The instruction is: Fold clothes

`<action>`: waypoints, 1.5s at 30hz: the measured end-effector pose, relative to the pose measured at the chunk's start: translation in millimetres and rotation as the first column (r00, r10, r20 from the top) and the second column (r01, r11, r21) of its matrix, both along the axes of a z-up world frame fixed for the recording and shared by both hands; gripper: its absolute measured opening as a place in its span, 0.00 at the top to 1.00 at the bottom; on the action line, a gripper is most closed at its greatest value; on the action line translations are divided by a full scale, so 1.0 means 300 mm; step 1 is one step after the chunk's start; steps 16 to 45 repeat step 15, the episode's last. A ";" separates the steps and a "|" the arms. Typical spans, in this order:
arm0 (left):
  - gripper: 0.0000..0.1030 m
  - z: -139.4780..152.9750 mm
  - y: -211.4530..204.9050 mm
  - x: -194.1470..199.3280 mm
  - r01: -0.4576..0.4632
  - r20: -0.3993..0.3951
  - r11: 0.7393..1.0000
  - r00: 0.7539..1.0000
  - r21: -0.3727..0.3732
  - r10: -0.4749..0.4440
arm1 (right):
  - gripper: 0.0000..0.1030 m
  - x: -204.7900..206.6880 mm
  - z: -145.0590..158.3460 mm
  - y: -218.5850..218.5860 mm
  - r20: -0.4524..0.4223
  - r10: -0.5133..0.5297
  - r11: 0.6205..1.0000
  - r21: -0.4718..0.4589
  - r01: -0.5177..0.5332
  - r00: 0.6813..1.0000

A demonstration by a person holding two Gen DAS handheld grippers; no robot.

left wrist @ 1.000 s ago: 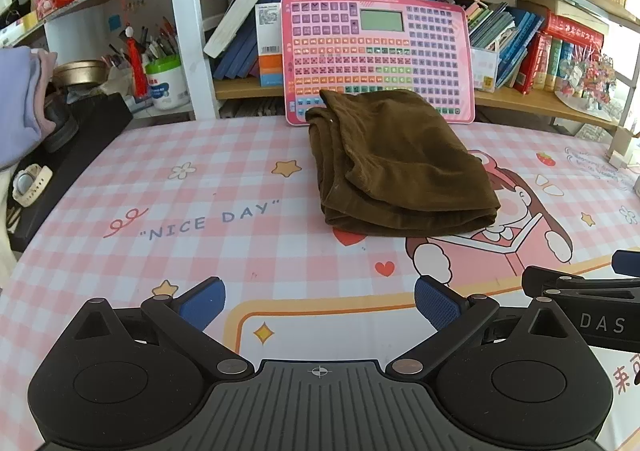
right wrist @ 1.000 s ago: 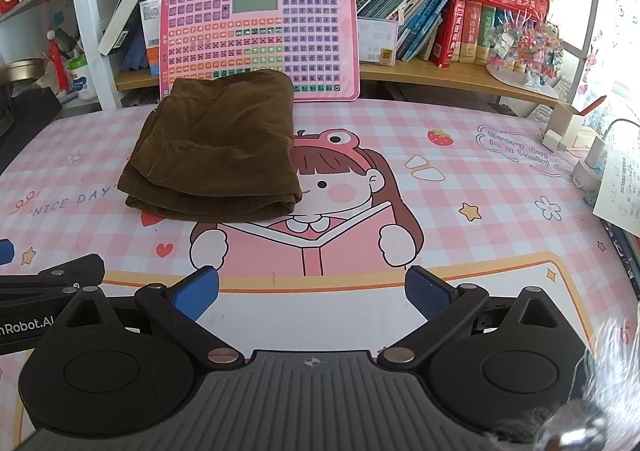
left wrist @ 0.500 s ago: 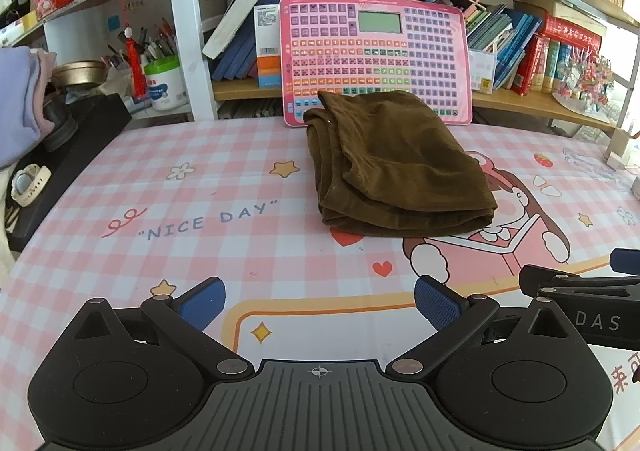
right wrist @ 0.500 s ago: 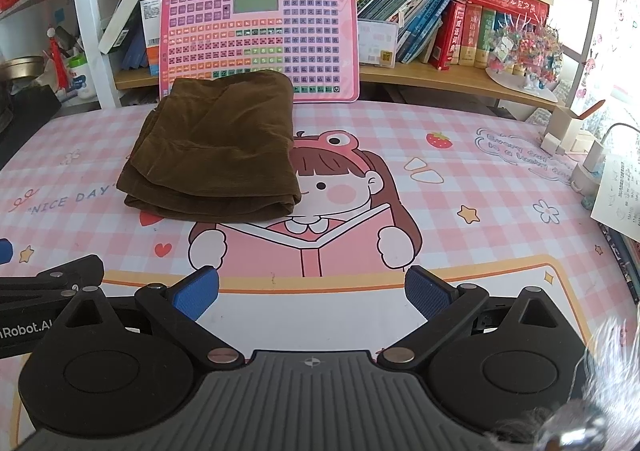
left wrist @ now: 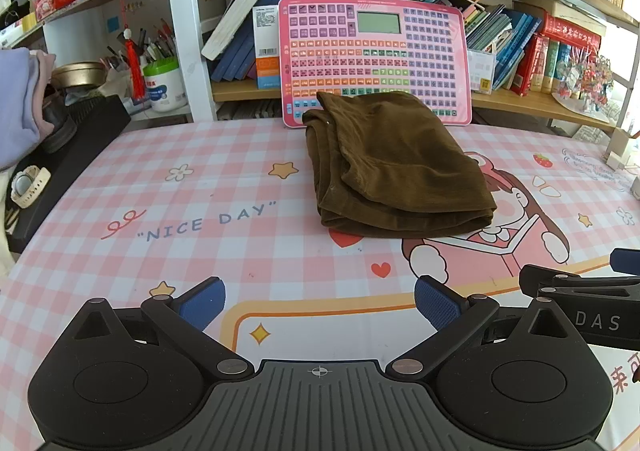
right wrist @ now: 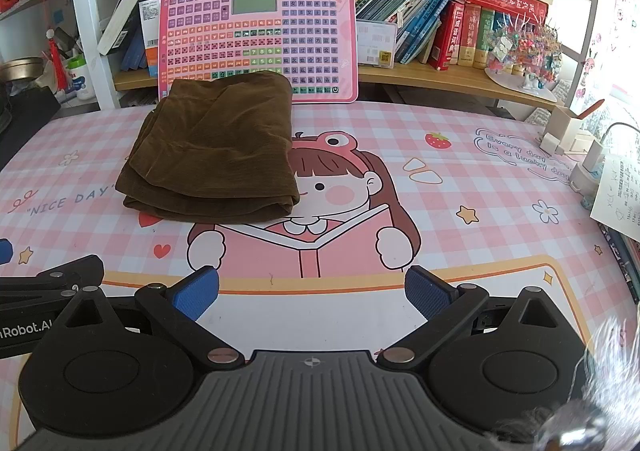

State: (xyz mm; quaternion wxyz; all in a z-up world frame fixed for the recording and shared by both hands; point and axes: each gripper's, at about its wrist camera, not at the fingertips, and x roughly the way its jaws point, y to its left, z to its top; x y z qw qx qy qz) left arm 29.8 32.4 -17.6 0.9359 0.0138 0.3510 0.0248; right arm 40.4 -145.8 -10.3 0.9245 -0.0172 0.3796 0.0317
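Observation:
A brown garment (left wrist: 394, 167) lies folded into a thick rectangle on the pink checked table mat, its far edge against a pink keyboard toy; the right wrist view shows the same garment (right wrist: 216, 155) at centre left. My left gripper (left wrist: 320, 301) hovers open near the front of the table, well short of the cloth, with nothing between its blue pads. My right gripper (right wrist: 312, 291) is open too and holds nothing. Each gripper's black frame shows at the edge of the other's view.
The pink keyboard toy (left wrist: 374, 59) leans on a bookshelf (right wrist: 440, 75) at the back. A black case with a watch (left wrist: 28, 183) and a pile of pale clothes (left wrist: 20, 103) sit at the left. Chargers and a paper note (right wrist: 618, 195) lie at the right edge.
Both views have drifted slightly; the garment sits a touch lower and more to the left in the left wrist view. Both grippers stay open and the cloth has not moved.

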 end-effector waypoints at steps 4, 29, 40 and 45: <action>0.00 0.000 0.000 0.001 -0.004 -0.002 1.000 1.000 0.003 0.004 | 0.03 0.000 -0.001 0.000 -0.001 0.000 1.000 0.002 0.000 1.000; 0.00 0.007 -0.001 -0.005 0.003 0.008 1.000 1.000 -0.009 -0.003 | 0.03 0.000 -0.002 0.001 -0.003 0.000 1.000 0.006 0.000 1.000; 0.00 0.007 -0.001 -0.005 0.003 0.008 1.000 1.000 -0.009 -0.003 | 0.03 0.000 -0.002 0.001 -0.003 0.000 1.000 0.006 0.000 1.000; 0.00 0.007 -0.001 -0.005 0.003 0.008 1.000 1.000 -0.009 -0.003 | 0.03 0.000 -0.002 0.001 -0.003 0.000 1.000 0.006 0.000 1.000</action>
